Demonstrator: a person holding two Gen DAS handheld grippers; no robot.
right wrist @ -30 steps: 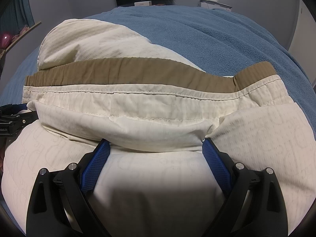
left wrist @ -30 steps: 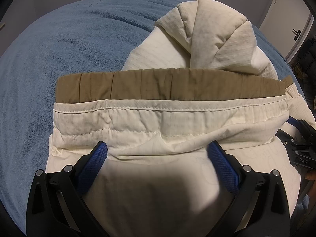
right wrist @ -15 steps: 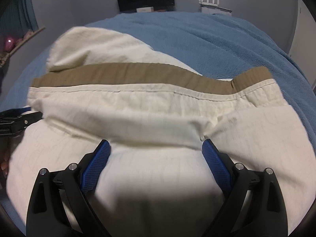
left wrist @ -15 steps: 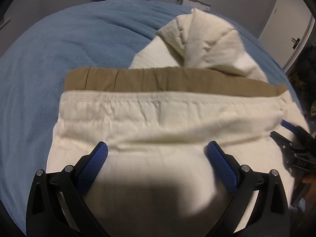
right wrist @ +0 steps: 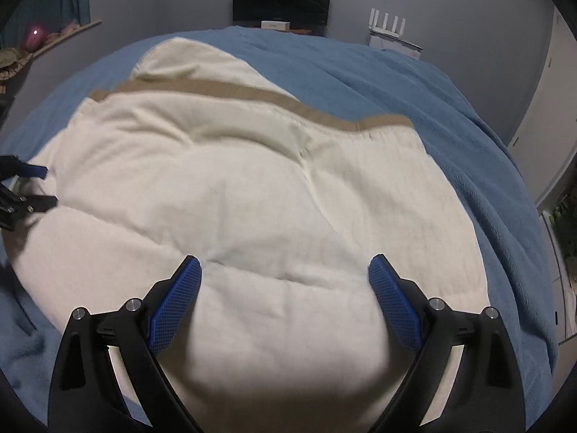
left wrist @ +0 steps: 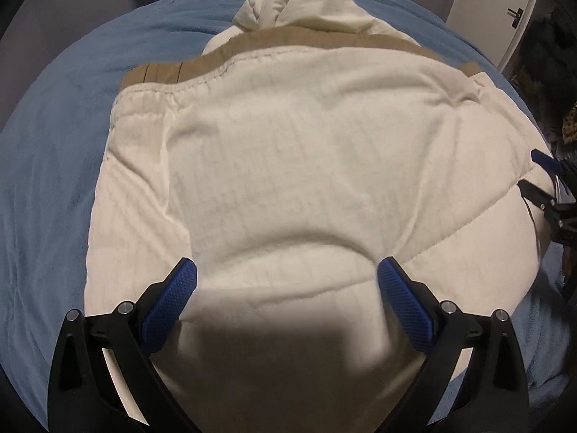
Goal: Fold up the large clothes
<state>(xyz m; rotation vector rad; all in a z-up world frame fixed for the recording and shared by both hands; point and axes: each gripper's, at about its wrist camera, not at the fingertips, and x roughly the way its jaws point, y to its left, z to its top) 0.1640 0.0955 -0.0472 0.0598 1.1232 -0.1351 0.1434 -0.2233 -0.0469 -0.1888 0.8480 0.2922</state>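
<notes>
A cream quilted garment (left wrist: 288,166) with a tan band (left wrist: 162,72) along its far edge lies folded on the blue blanket. It also fills the right wrist view (right wrist: 252,198), its tan band (right wrist: 252,92) at the far side. My left gripper (left wrist: 286,281) is open and empty over the near part of the cloth. My right gripper (right wrist: 285,274) is open and empty over the near right part. The right gripper shows at the right edge of the left wrist view (left wrist: 551,187); the left gripper shows at the left edge of the right wrist view (right wrist: 21,187).
The blue blanket (left wrist: 54,151) covers the bed around the garment (right wrist: 468,108). A dark screen (right wrist: 281,0) and a white router (right wrist: 386,25) stand by the far wall. A door (left wrist: 505,14) is at the right.
Both grippers have let go of the cloth's folded edge, pulled back and risen. The folded-over layer now lies flat, its edge close to the tan band.
</notes>
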